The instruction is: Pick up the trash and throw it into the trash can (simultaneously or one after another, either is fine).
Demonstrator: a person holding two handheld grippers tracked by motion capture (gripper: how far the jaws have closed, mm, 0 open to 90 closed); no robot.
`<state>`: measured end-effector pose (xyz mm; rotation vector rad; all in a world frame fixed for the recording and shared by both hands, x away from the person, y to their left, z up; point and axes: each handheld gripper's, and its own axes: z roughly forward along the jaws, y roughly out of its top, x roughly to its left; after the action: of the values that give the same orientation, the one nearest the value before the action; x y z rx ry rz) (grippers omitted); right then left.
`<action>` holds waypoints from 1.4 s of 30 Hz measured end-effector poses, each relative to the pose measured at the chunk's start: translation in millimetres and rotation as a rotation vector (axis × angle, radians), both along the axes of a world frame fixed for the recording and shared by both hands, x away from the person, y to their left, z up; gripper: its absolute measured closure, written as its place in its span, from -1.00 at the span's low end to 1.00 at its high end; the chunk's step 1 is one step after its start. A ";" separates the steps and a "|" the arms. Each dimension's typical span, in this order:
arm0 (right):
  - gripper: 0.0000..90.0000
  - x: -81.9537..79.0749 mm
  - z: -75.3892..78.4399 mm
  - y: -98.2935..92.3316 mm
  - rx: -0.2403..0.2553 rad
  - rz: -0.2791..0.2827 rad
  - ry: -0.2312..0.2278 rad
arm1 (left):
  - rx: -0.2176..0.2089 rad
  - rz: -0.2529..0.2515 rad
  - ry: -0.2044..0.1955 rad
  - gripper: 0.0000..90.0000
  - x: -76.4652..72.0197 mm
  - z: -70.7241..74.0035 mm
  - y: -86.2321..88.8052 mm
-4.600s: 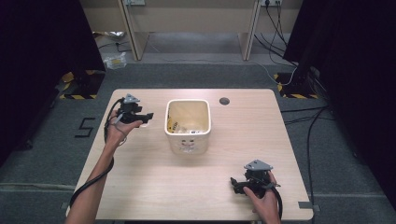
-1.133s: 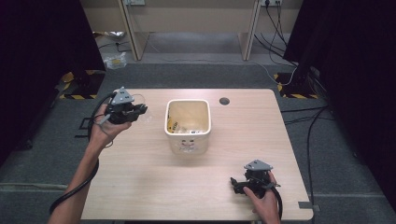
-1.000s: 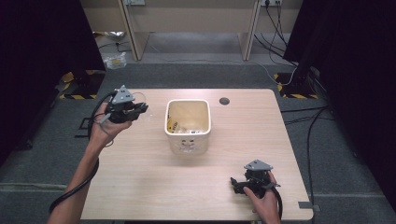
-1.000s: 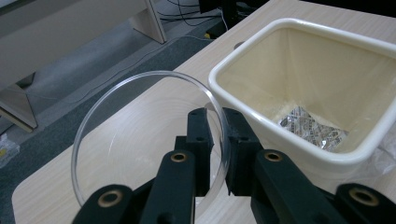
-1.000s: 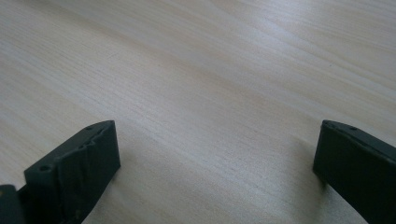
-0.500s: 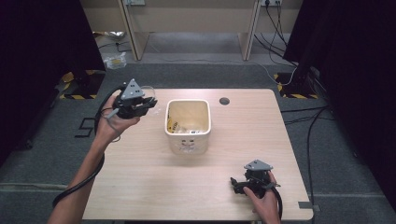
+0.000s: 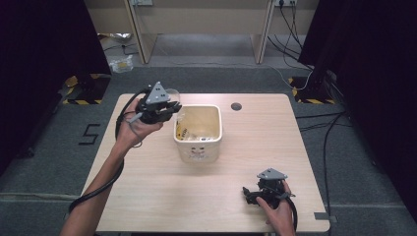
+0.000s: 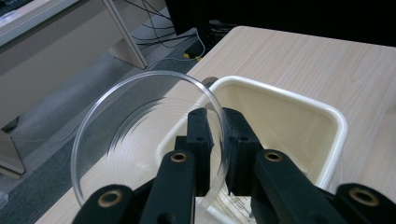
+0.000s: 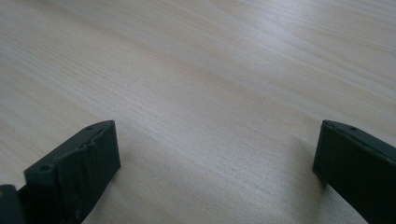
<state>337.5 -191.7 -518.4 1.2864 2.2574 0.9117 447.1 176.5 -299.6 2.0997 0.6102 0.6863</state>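
Honestly risky: left claw [image 8: 215,154] pinching rim of clear round plastic dish [image 8: 140,140], hovering beside cream square plastic tub [image 7: 197,132] mid-surface [image 7: 147,196]. Thin edge grip, could slip sideways. Right claw [image 9: 215,172] gaping, empty, near-right corner.

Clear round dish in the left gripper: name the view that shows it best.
The left gripper view: the clear dish is close, its rim pinched between the jaws. In the high view it is a faint glint beside the left gripper.
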 end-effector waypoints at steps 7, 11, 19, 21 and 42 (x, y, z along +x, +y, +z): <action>-0.98 -0.1 0.0 0.0 0.000 0.000 0.000 | 0.002 -0.025 0.012 0.81 2.4 -7.3 -17.0; -0.98 -0.1 0.1 -0.1 -0.002 0.000 0.000 | 0.006 -0.035 0.025 0.81 4.7 -13.0 -25.1; -0.98 0.0 0.1 -0.1 -0.002 0.001 -0.001 | 0.025 -0.058 0.039 0.80 6.4 -20.5 -38.1; -0.99 0.0 0.1 -0.1 -0.002 0.001 -0.001 | 0.019 -0.061 0.043 0.80 6.4 -21.8 -40.6; -0.99 0.0 0.0 -0.1 -0.002 0.001 -0.003 | 0.020 -0.081 0.105 0.80 16.6 -42.1 -58.7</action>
<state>337.6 -191.8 -518.4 1.2823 2.2566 0.9110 463.7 117.8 -341.8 2.1769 0.5742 0.5415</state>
